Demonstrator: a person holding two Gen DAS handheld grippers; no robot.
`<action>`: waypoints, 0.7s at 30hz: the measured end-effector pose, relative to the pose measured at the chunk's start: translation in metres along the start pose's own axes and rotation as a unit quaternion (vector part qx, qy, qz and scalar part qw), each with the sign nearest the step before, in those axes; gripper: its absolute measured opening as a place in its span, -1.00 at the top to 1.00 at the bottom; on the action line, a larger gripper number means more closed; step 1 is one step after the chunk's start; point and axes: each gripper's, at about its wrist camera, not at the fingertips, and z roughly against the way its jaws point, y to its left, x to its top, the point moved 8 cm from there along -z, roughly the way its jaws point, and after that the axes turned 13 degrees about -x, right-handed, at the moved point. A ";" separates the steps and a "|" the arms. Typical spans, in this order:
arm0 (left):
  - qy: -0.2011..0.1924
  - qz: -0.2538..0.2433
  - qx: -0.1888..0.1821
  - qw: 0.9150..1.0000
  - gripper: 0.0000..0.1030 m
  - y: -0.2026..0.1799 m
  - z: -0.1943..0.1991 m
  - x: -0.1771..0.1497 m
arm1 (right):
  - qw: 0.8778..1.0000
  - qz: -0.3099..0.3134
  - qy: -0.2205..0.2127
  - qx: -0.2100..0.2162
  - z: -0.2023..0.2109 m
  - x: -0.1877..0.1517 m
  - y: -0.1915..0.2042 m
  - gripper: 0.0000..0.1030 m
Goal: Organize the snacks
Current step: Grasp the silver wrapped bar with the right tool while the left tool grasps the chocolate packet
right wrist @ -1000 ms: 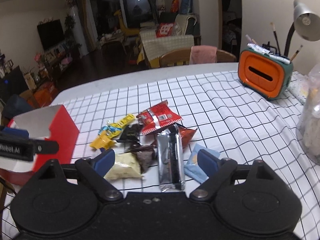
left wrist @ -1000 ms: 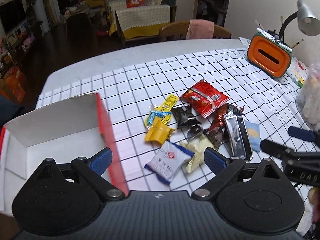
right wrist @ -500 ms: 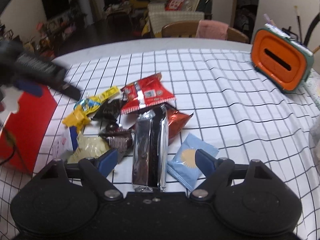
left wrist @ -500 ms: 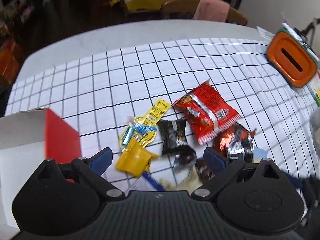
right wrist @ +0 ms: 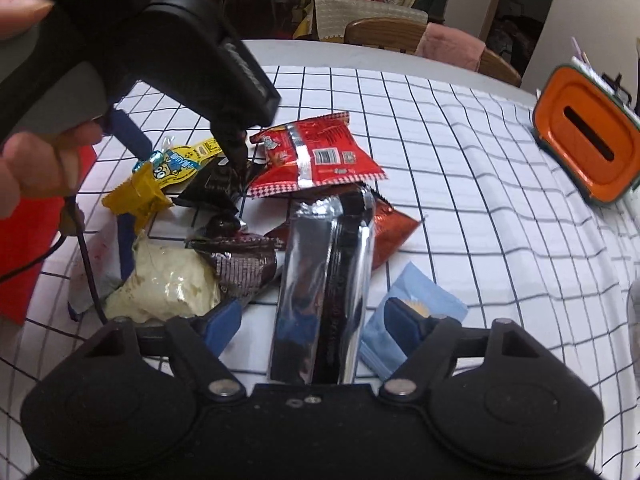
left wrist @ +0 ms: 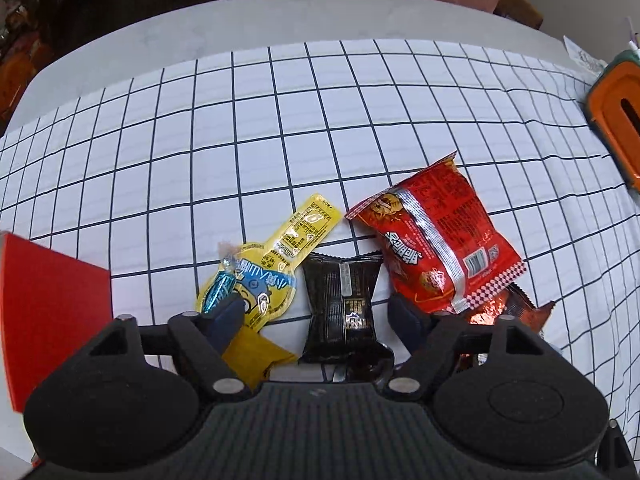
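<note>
A pile of snacks lies on the checked tablecloth. My left gripper is open, its jaws on either side of a black packet. A yellow pouch lies to its left and a red chip bag to its right. My right gripper is open, low over the pile, its jaws on either side of a long silver packet. A light blue packet and a cream packet lie beside it. The left gripper also shows in the right wrist view, over the black packet.
A red box stands at the left of the pile. An orange holder stands at the far right. Chairs stand behind the table's far edge.
Both grippers have moved forward and down over the pile. The left gripper now has the black packet between its jaws; the right has closed in on the silver packet. Both stay open.
</note>
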 end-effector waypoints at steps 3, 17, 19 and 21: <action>0.005 0.001 0.003 1.000 -0.42 -0.002 -0.008 0.001 | 1.000 0.007 -0.008 -0.012 -0.002 0.007 0.002 -0.46; 0.016 -0.020 0.016 1.000 0.14 -0.012 -0.054 0.003 | 1.000 -0.012 -0.011 -0.007 -0.015 0.016 -0.003 0.13; 0.015 -0.017 0.012 1.000 0.28 -0.009 -0.046 0.004 | 1.000 -0.016 -0.012 -0.004 -0.015 0.016 -0.005 0.14; 0.015 -0.015 0.007 1.000 0.35 -0.005 -0.042 0.004 | 1.000 -0.020 -0.012 -0.002 -0.013 0.015 -0.004 0.16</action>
